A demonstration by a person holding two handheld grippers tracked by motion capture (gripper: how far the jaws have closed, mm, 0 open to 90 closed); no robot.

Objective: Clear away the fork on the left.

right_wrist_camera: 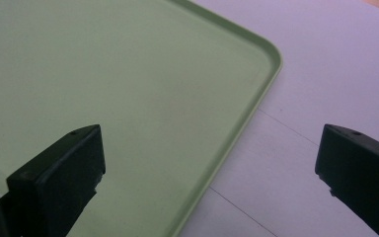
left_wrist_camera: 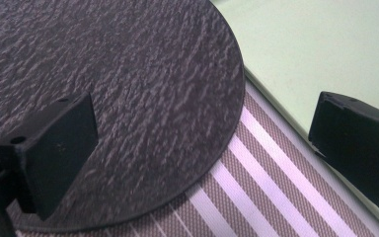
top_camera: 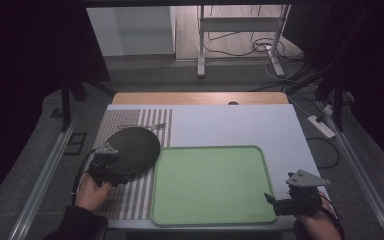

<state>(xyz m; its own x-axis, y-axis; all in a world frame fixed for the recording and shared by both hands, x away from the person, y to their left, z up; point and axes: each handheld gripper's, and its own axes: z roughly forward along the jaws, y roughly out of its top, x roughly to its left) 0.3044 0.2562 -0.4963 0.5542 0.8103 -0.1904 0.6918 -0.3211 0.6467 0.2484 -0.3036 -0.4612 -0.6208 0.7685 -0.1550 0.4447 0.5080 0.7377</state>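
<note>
The green tray (top_camera: pixel 212 185) lies flat on the white table top (top_camera: pixel 240 125), toward your side, and nothing sits in it. It is a shallow rectangle with rounded corners and a low raised rim, smooth and matt like moulded plastic; the right gripper view shows its bare floor and one rounded corner (right_wrist_camera: pixel 269 54) against the white surface.

Left of the tray lies a striped placemat (top_camera: pixel 130 200), woven in look, with brown and pale bands running away from you. On it rests a dark round mat (top_camera: pixel 135 149), a thin flat disc with a rough, pebbled grain. Its right edge sits just beside the tray's left rim; whether they touch cannot be told from the high view. A slim pale utensil (top_camera: pixel 155 126) lies across the far end of the placemat; its type is too small to make out.

Your left gripper (top_camera: pixel 111 170) is at the near-left edge of the disc, its jaws spread wide, one over the disc and one out over the stripes toward the tray, grasping nothing. Your right gripper (top_camera: pixel 285 202) sits at the tray's near-right corner, jaws likewise apart and empty, one over the tray floor, one over the table.

No labels, brands or writing are legible on any item.
</note>
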